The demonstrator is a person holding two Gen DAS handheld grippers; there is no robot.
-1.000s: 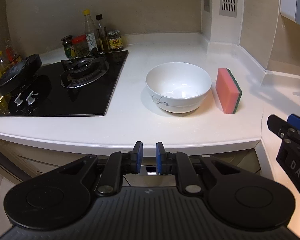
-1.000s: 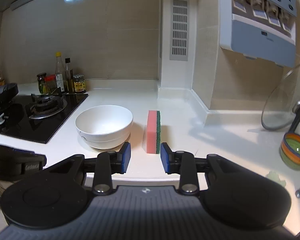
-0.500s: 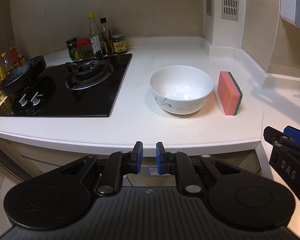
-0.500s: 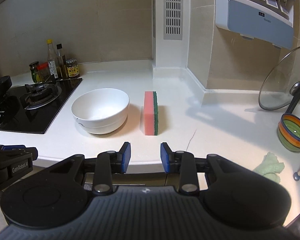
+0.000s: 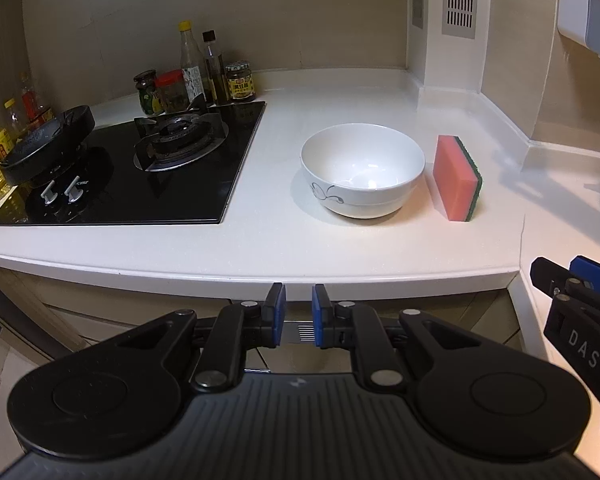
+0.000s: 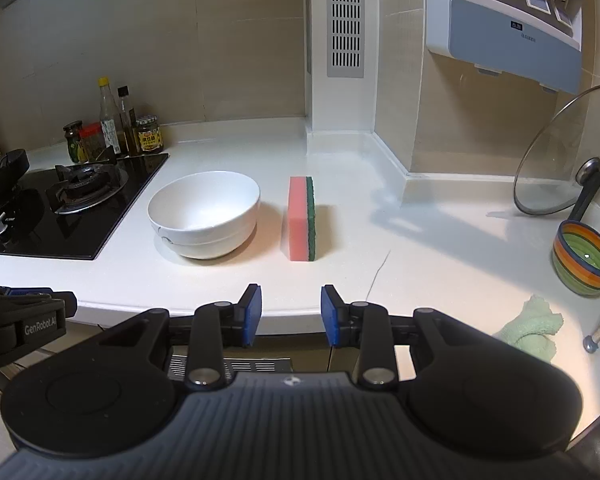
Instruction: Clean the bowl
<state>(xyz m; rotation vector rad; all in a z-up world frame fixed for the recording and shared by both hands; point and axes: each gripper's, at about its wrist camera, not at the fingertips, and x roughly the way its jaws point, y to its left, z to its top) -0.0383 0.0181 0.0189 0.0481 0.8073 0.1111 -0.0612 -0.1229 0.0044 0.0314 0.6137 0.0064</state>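
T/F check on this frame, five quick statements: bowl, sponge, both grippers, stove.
1. The white bowl stands upright on the counter. True.
2. The sponge lies flat inside the bowl. False: it stands on edge on the counter beside the bowl, apart from it.
3. The right gripper holds the sponge. False: its jaws are open with nothing between them.
4. The left gripper has nothing between its jaws. True.
5. The bowl sits on the gas stove. False: it sits on the counter between stove and sponge.
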